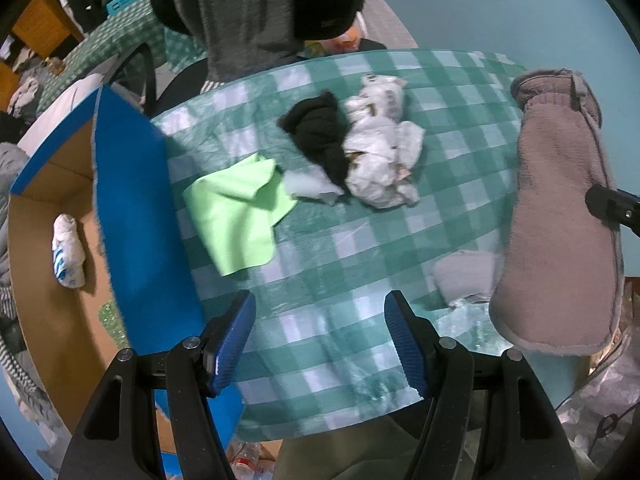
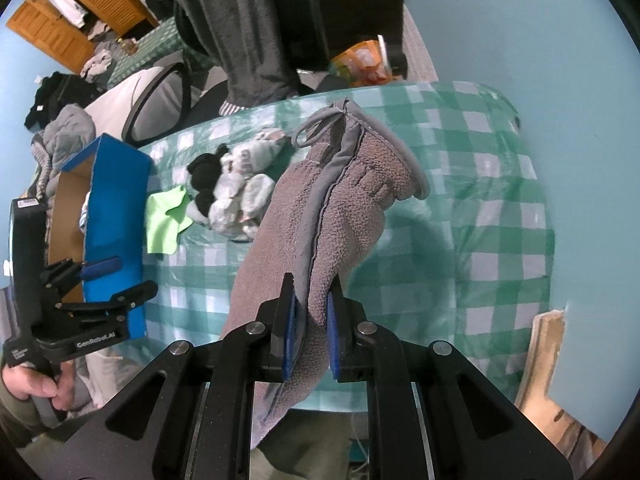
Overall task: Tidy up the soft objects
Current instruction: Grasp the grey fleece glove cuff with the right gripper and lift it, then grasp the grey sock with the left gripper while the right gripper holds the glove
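Grey fleece mitt (image 2: 320,216) hangs clamped in right gripper (image 2: 311,334); left gripper (image 1: 320,344) gapes empty. Thin edge grip: mitt may slip before blue-sided cardboard box (image 1: 132,216).

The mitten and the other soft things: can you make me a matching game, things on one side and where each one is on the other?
Things:
1. grey mitten
2. green cloth
3. white rolled sock
4. black sock

Places:
A. inside the cardboard box
B. flat on the checked tablecloth, beside the box
C. pinched in the right gripper
D. on the tablecloth, touching the white crumpled pile

Pairs: 1-C, 2-B, 3-A, 4-D
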### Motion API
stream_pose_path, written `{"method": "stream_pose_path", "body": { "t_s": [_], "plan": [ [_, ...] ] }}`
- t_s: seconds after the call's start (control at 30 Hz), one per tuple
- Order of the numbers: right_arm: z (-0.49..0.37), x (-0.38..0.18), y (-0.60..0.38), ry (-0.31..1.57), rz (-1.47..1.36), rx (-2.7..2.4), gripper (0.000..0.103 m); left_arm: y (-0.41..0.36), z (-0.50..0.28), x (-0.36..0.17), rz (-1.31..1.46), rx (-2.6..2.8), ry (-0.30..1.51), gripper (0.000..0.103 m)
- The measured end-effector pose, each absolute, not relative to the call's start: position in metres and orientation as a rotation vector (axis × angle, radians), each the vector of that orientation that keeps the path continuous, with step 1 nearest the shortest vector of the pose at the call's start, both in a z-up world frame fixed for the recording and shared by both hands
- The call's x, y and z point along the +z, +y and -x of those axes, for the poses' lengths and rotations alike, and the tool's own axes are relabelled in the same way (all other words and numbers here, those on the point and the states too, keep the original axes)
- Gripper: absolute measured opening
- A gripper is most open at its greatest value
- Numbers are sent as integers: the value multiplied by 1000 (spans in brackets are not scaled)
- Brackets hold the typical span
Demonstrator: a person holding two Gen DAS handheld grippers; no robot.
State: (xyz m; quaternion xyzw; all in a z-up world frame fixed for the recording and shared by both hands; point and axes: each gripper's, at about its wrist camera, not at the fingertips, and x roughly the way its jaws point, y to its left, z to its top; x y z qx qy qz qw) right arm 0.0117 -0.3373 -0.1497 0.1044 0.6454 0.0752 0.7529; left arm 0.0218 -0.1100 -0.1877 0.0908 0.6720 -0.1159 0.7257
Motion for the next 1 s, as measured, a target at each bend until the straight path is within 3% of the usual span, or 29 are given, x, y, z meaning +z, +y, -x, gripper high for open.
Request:
{"method": "stream_pose_path", "body": {
  "t_s": [0.07,0.13,1.0],
  "plan": [
    [-9,-151,-345,1409,-240,156,12,-118,-21,-187,-203,-272,1479,68],
    [-6,-151,-351,1406,-248,150,12,-126,-21,-186,-207,-284,1475,77],
    [16,-201,-419,1440,-263,160,12,-222,-3,-223,-228,-405,1549,81]
  ]
}}
